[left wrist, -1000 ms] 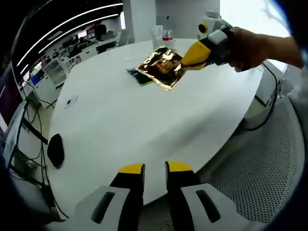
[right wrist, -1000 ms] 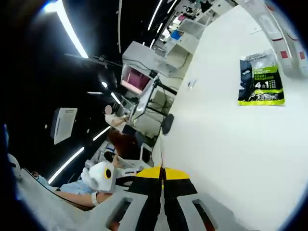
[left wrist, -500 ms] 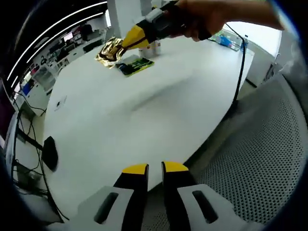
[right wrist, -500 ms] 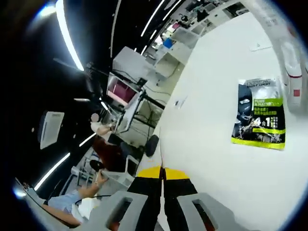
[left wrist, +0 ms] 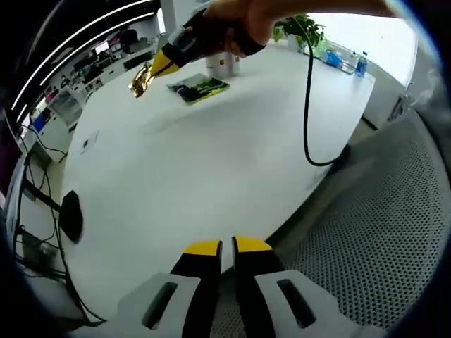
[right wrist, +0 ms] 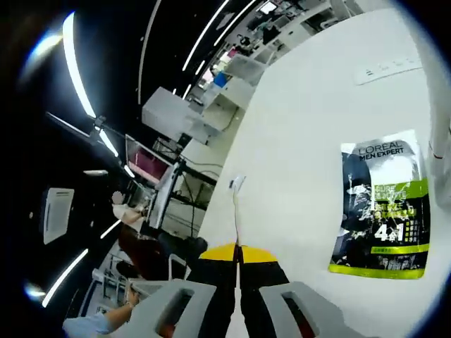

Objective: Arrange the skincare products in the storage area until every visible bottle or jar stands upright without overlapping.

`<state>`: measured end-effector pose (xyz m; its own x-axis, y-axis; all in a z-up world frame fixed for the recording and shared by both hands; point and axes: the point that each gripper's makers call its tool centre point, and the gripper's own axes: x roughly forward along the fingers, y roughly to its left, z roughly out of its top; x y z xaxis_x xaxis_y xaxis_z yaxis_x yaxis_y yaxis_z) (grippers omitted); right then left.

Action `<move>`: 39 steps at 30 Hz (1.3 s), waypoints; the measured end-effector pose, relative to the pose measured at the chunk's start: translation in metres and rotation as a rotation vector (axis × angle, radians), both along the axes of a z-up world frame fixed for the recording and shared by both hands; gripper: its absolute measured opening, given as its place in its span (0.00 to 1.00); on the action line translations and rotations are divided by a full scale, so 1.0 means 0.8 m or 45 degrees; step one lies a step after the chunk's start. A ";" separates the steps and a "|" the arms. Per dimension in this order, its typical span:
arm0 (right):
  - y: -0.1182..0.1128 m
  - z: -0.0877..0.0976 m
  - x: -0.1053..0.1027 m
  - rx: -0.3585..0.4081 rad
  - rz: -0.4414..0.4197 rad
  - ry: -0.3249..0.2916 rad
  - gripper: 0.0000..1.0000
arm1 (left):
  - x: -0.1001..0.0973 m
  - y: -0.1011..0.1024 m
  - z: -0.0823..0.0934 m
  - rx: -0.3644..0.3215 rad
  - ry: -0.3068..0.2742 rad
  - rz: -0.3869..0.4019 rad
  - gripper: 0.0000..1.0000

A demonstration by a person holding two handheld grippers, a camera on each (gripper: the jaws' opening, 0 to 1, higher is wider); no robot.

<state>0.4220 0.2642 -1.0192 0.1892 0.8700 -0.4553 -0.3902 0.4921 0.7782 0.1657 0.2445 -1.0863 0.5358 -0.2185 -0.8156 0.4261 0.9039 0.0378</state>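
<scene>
Right hand-held gripper (left wrist: 156, 67) clamped on gold sachet (left wrist: 140, 79) above white bench (left wrist: 211, 162), beside flat L'Oréal Men Expert sachet (right wrist: 384, 208); left hand-held gripper (left wrist: 220, 248) near bench edge, jaws nearly closed, empty.

1. In the left gripper view, the left gripper (left wrist: 218, 248) sits at the near rim of the table (left wrist: 211, 169), its jaws nearly touching, nothing between them.
2. Far ahead and to its left, the right gripper (left wrist: 156, 67) hangs over the table's far part, jaws pressed on a foil pouch (left wrist: 141, 79).
3. Just right of that pouch, a flat sachet (left wrist: 198, 89) lies on the table.
4. Beyond the sachet stand two bottles (left wrist: 223, 65), close together.
5. A cable (left wrist: 308, 105) runs from the person's hand (left wrist: 236, 28) down over the table's right edge.
6. In the right gripper view, the sachet (right wrist: 386, 204) lies ahead and right of the closed jaws.
</scene>
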 end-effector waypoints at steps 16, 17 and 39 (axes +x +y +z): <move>0.000 -0.042 0.064 -0.081 -0.171 0.145 0.00 | -0.003 0.004 -0.006 -0.008 0.022 0.020 0.02; 0.003 -0.045 0.066 -0.093 -0.159 0.135 0.00 | -0.003 0.004 -0.007 -0.008 0.024 0.020 0.02; -0.032 -0.095 0.085 -0.369 -0.199 0.089 0.00 | -0.008 0.006 -0.013 0.000 0.047 0.006 0.01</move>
<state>0.4897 0.2384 -1.0951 0.2697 0.6656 -0.6958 -0.2433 0.7463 0.6196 0.1595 0.2496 -1.0965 0.5061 -0.2159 -0.8350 0.4231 0.9058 0.0222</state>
